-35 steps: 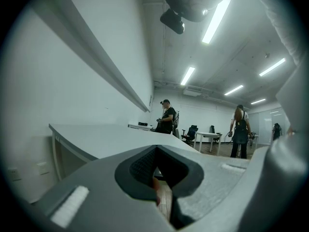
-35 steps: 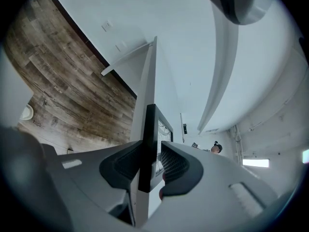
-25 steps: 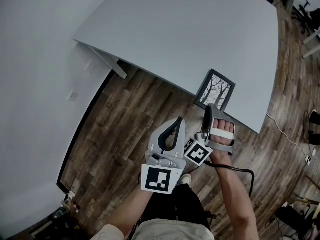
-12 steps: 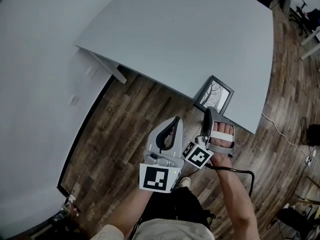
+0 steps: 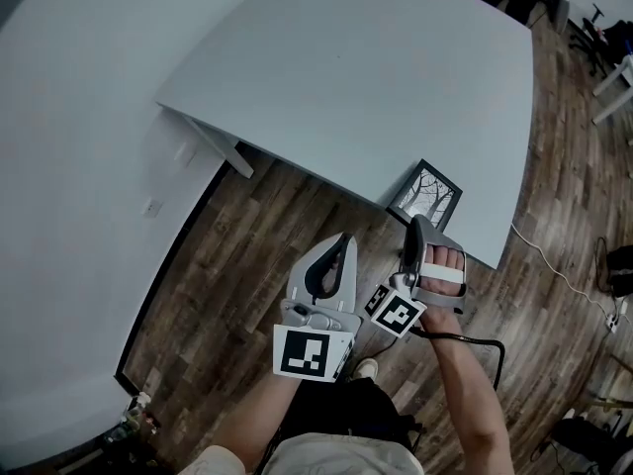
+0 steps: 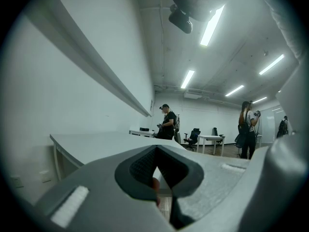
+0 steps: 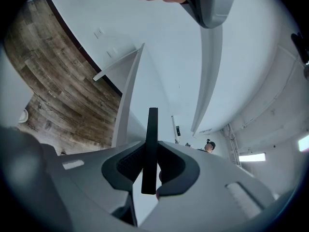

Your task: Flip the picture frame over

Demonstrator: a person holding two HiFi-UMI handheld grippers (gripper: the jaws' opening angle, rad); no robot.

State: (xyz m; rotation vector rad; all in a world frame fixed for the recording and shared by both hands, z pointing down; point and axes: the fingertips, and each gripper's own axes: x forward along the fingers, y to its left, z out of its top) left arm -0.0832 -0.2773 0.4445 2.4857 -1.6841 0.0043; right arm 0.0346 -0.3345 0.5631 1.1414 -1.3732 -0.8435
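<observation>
Two grippers: in the head view I read the left gripper and the right gripper side by side over the wood floor, at the near edge of the white table.
Picture frame: at the table's near edge, tree picture facing up, just ahead of the right gripper's tip.
Right gripper state: its own view shows the jaws clamped on the frame, which appears as a thin dark bar seen edge-on. The head view shows only that the tip meets the frame's near side.
Left gripper state: its own view shows the jaws together with nothing between them. The head view shows it apart from the frame.
Frame contact with table: I cannot tell from any view whether it rests flat or is lifted.
Left gripper view only: two people standing, desks and office chairs beyond the table.
</observation>
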